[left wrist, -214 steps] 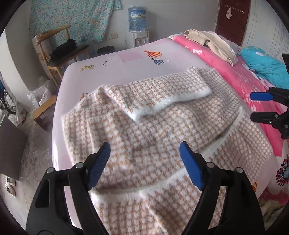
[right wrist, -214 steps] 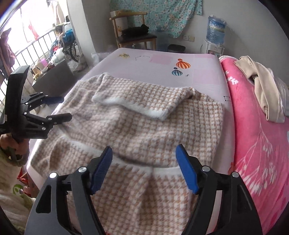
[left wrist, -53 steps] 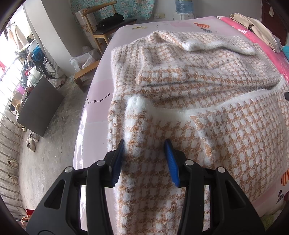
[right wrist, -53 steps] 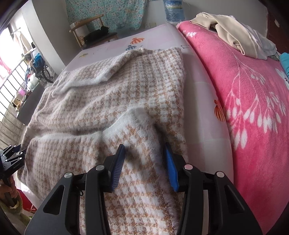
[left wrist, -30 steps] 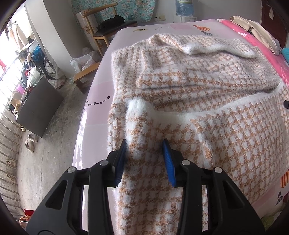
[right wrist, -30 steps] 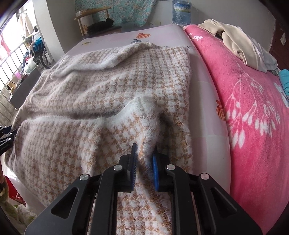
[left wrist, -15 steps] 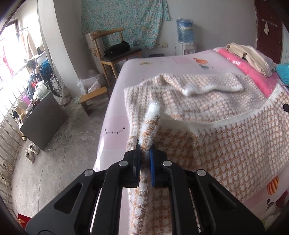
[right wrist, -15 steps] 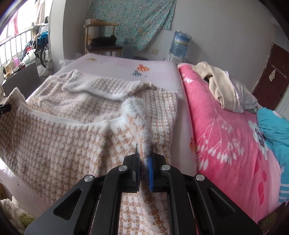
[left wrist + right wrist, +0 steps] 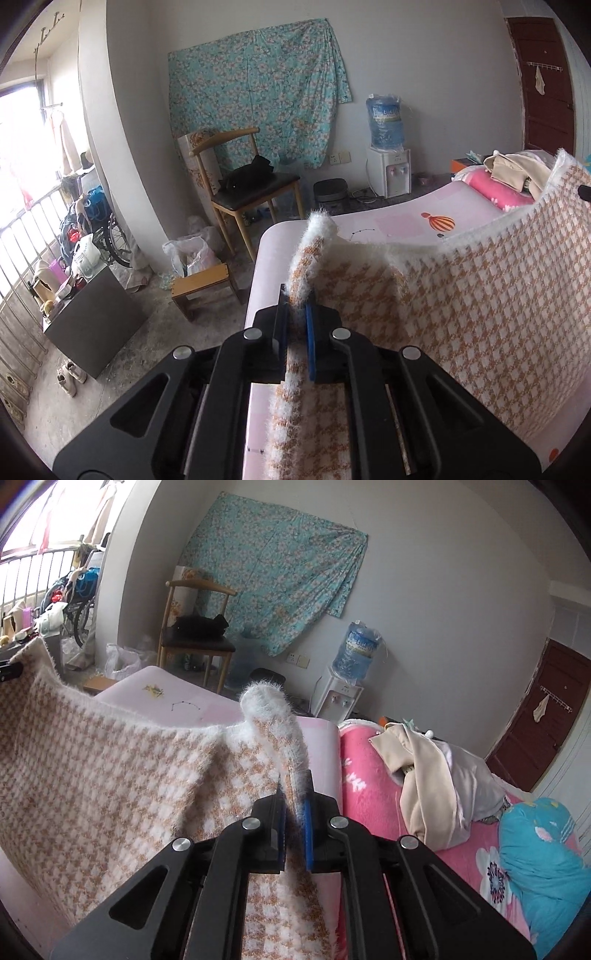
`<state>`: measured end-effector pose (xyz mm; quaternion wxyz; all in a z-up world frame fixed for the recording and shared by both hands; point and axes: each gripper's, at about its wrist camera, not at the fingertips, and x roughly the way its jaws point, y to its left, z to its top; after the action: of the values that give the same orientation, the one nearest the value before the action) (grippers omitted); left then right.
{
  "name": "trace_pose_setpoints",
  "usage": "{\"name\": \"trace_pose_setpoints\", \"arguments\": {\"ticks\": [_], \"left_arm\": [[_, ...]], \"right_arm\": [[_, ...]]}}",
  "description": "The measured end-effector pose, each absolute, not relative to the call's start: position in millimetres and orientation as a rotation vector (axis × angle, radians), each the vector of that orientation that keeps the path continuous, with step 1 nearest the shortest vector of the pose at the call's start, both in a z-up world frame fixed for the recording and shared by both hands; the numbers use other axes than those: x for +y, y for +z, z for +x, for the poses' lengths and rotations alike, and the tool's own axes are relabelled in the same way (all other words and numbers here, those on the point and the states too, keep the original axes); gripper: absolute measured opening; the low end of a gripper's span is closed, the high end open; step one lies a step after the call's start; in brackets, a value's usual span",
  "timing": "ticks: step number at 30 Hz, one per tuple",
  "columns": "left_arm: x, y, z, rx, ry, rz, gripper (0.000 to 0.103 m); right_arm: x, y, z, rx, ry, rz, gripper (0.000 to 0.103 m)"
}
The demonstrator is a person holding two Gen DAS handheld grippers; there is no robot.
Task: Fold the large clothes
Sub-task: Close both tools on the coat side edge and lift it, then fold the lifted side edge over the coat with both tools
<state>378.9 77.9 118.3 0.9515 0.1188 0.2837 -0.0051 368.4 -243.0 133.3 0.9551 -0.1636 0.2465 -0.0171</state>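
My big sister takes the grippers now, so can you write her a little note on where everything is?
Left gripper: shut on the fuzzy tan-and-white houndstooth knit garment, at one white-trimmed corner.
Right gripper: shut on the other corner.
The garment's edge is raised above the pale pink bed sheet and stretched between both grippers.
Done: both corners gripped and raised.
Left: probably carry the edge across the bed, lay it down, let go, then fold more.

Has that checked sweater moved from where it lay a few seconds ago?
Yes. The checked sweater has risen off the bed; its near edge now hangs between both hand-held grippers.
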Motion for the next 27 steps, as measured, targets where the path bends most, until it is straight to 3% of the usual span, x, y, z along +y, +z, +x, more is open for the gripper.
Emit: {"name": "trace_pose_setpoints", "arguments": {"ticks": [6, 10, 15, 19, 23, 26, 27], "left_arm": [[75.0, 54.0, 480.1, 0.749, -0.043, 0.268, 0.007], [75.1, -15.9, 509.8, 0.966, -0.045, 0.309, 0.026], [96.7, 29.0, 493.6, 0.857, -0.062, 0.176, 0.033], [82.4, 44.2, 505.0, 0.867, -0.195, 0.091, 0.034], [52.1, 5.8, 525.3, 0.982, -0.258, 0.056, 0.034], [60.7, -22.9, 536.0, 1.026, -0.211, 0.030, 0.050], [67.9, -21.4, 534.8, 1.025, -0.201, -0.001, 0.052]], "right_arm": [[-243.6, 58.6, 462.5, 0.692, -0.047, -0.382, 0.007], [-237.6, 6.8, 486.5, 0.860, -0.020, -0.458, 0.010], [-244.1, 52.6, 469.6, 0.767, -0.055, -0.362, 0.031], [-231.0, 62.0, 486.7, 0.798, 0.106, -0.224, 0.031], [-199.3, 24.1, 515.2, 0.921, 0.233, -0.150, 0.031], [-194.3, -5.9, 526.4, 0.992, 0.185, -0.194, 0.031], [-196.1, -3.6, 524.6, 0.993, 0.181, -0.177, 0.032]]}}
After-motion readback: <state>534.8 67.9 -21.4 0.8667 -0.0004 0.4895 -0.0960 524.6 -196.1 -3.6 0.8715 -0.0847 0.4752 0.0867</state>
